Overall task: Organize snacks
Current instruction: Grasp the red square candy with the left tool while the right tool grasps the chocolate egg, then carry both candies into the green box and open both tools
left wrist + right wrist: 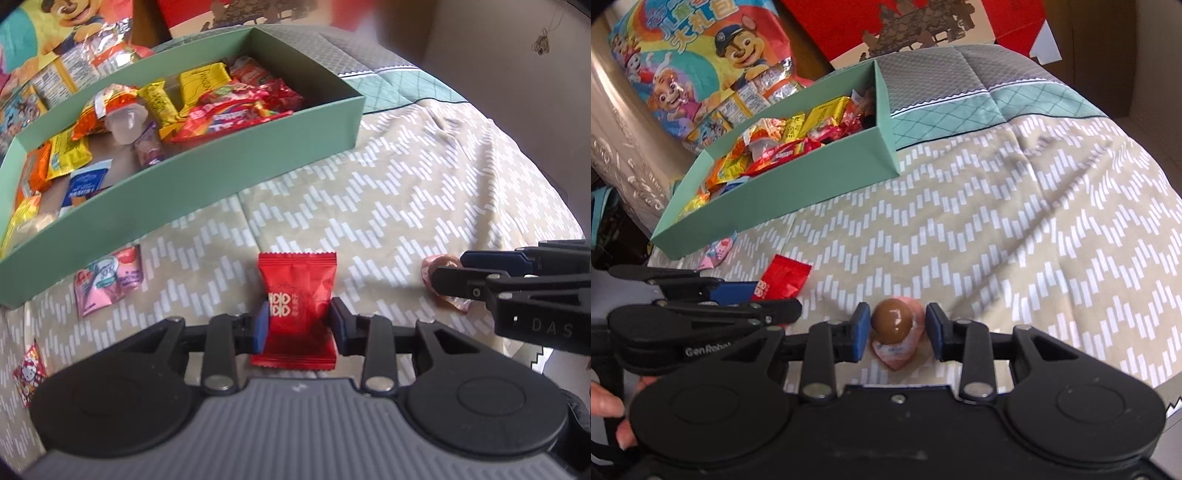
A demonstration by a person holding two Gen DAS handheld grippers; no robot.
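Two snacks are held by two tongs on the bed cover.

The red snack packet [297, 295] is clamped between the left tongs [298, 325]. The brown egg treat [891, 321] sits between the right tongs [897, 328], their pads close beside it, maybe not touching. The green box [236, 162] of snacks lies ahead, to the left.

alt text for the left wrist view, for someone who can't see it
The left gripper clamps a red snack packet lying on a patterned bedspread. A green box full of snacks sits behind it, and the right gripper reaches over a pink wrapped sweet at right.
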